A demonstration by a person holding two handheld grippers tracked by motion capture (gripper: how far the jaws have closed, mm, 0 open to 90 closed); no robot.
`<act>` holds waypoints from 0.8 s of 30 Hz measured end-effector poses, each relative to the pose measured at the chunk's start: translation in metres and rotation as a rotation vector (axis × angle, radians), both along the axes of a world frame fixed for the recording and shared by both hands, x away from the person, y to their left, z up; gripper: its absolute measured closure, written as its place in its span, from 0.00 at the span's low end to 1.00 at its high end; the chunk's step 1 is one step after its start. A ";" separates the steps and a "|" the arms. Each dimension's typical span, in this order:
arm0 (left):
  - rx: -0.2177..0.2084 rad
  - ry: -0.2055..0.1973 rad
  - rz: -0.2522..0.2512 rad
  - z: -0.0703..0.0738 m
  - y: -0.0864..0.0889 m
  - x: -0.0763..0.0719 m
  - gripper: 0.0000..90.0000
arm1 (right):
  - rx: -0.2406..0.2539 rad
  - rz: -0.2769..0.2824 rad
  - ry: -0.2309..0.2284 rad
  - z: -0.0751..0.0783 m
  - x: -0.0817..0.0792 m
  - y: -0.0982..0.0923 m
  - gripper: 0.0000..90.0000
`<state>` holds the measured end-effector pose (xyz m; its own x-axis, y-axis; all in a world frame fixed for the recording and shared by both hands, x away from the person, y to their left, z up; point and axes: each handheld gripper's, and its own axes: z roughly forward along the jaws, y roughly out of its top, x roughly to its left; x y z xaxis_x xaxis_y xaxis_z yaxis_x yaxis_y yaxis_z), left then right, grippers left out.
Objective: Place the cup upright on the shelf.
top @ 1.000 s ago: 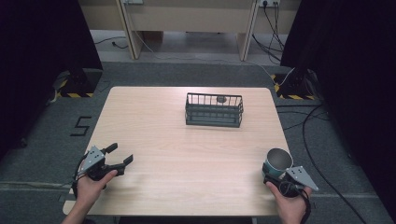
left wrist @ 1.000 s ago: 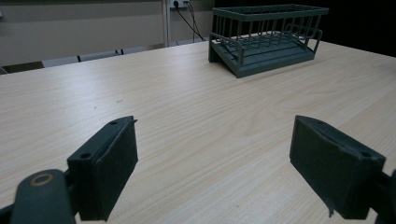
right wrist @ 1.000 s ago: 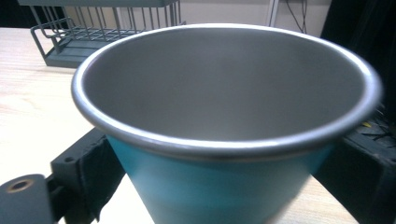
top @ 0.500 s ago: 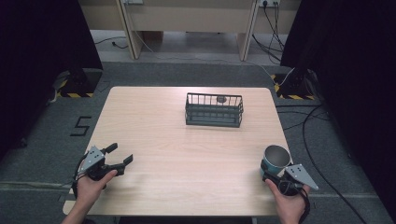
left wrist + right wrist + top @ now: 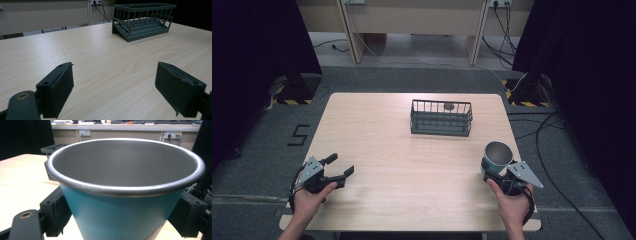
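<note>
A teal cup [image 5: 498, 154] with a grey metal inside stands at the table's front right, just off the wood. My right gripper [image 5: 497, 167] has just closed its jaws on it, and both pads press on the cup's [image 5: 125, 195] sides in the right gripper view, with the gripper [image 5: 125, 222] low on the wall. My left gripper [image 5: 341, 165] rests at the front left, open, nothing between its jaws. In the left gripper view it [image 5: 115, 87] points across bare wood toward the wire basket [image 5: 142, 22].
The dark wire basket [image 5: 441, 120] sits at the middle back of the wooden table [image 5: 377, 135], with a small dark object [image 5: 449, 106] at its far side. Cables lie on the floor to the right.
The right gripper closed on the cup, then rose with it and shifted slightly toward the table's middle. The left hand stayed where it was.
</note>
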<state>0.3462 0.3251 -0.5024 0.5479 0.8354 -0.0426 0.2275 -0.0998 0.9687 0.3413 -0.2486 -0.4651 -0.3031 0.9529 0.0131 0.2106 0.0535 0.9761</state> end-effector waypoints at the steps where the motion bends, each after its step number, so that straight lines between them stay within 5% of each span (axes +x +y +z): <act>1: 0.000 0.000 0.000 0.000 0.000 0.000 0.16 | 0.000 0.003 -0.002 0.001 0.002 0.002 0.19; 24: 0.001 0.001 -0.007 0.000 -0.001 0.000 0.16 | -0.002 0.072 -0.025 0.020 0.038 0.036 0.19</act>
